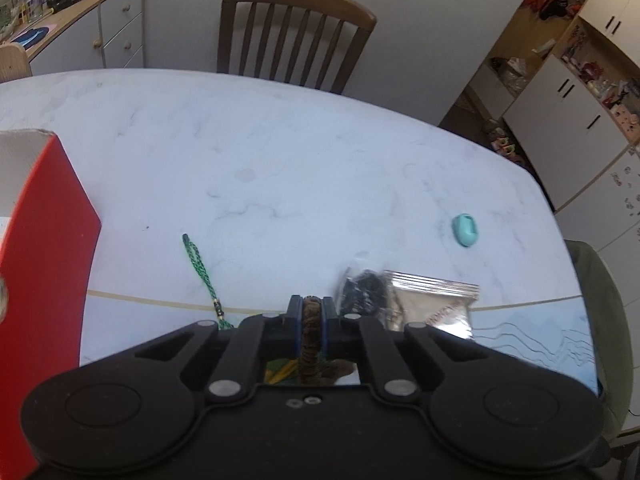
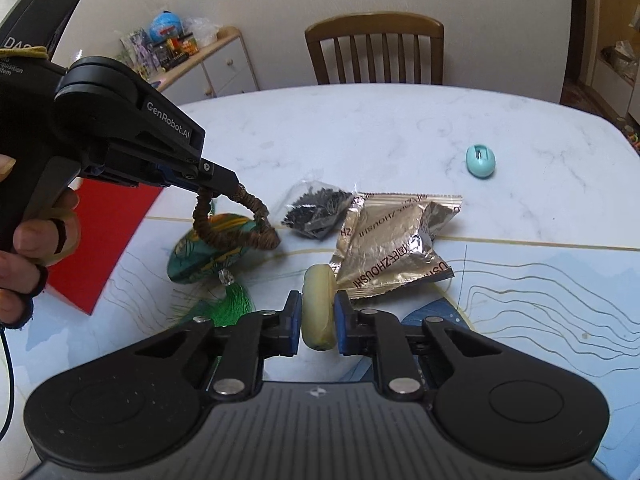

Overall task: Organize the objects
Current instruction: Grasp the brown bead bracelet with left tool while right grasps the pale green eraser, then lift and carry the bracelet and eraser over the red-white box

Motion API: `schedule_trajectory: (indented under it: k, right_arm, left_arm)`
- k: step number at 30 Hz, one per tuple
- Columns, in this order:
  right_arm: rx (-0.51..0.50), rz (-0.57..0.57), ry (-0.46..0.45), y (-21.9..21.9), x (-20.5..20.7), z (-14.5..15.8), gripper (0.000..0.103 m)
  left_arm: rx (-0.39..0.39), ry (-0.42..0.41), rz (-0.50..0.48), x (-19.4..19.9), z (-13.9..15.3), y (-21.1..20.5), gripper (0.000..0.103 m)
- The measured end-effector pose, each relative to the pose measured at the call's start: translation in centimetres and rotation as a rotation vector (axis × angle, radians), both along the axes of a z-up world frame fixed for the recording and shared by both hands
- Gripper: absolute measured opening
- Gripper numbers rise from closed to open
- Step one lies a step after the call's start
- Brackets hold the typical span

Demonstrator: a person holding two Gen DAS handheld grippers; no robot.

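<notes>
My left gripper [image 1: 311, 312] is shut on the brown wrapped cord loop [image 1: 310, 336] of a green embroidered pendant. The right wrist view shows that left gripper [image 2: 230, 188] holding the loop [image 2: 236, 224], with the green pendant [image 2: 204, 256] and its green tassel [image 2: 232, 304] hanging down to the table. My right gripper [image 2: 318, 314] is shut on a cream round wheel-like piece [image 2: 318, 304]. A gold foil packet [image 2: 394, 236], a clear bag of black bits [image 2: 316, 210] and a teal oval object [image 2: 480, 160] lie on the white table [image 2: 380, 128]. A green braided cord [image 1: 200, 268] lies left of the left gripper.
A red box [image 1: 44, 280] stands at the left, close to the left gripper. A wooden chair [image 1: 292, 36] faces the far table edge. A sideboard [image 1: 80, 24] with clutter is at the back left, and white cupboards [image 1: 580, 92] at the right. A person's hand [image 2: 24, 248] grips the left handle.
</notes>
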State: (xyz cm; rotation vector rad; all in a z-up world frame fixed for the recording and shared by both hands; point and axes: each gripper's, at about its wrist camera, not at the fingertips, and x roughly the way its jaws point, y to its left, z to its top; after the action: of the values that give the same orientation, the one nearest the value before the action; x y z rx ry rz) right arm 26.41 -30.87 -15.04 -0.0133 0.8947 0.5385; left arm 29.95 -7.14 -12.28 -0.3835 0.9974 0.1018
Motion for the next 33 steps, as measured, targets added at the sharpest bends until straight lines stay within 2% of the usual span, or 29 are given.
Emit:
schedule_trajectory:
  k: [10, 19, 33]
  right_arm:
    - [0.05, -0.009, -0.024, -0.9, -2.5, 3.3, 0.016]
    - [0.081, 0.018, -0.066, 0.0, -5.2, 6.8, 0.016]
    - [0.105, 0.082, -0.126, 7.1, -8.4, 10.9, 0.016]
  left_arm:
    - [-0.039, -0.056, -0.051, -4.0, 3.3, -0.1, 0.007]
    - [-0.043, -0.109, -0.087, -7.9, 5.8, 0.7, 0.007]
    - [-0.034, -0.152, -0.061, -13.2, 8.5, 7.1, 0.006]
